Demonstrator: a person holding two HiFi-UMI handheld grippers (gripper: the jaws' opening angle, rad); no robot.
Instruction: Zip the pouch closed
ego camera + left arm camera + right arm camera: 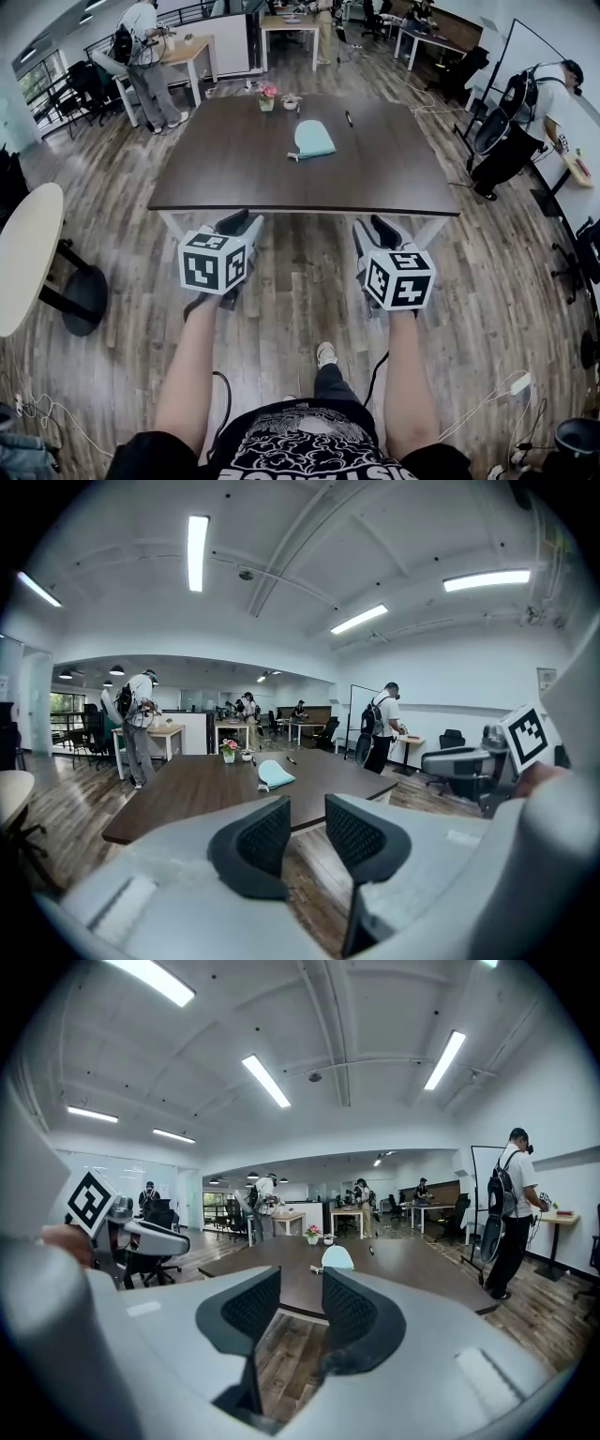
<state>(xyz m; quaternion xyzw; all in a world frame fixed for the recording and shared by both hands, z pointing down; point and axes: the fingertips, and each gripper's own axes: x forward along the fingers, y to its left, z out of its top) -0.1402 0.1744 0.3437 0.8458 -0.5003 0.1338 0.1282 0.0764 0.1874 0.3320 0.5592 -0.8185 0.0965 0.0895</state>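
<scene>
Both with jaws slightly parted, empty: left tool (307, 829), right tool (302, 1299); pouch (312, 139) far off on table (216, 178)

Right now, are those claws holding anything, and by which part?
Nothing is held: left gripper and right gripper are open and empty; the pouch lies untouched on the table.

matt dark wood table (234, 159); pouch (312, 139) looks cloth.
</scene>
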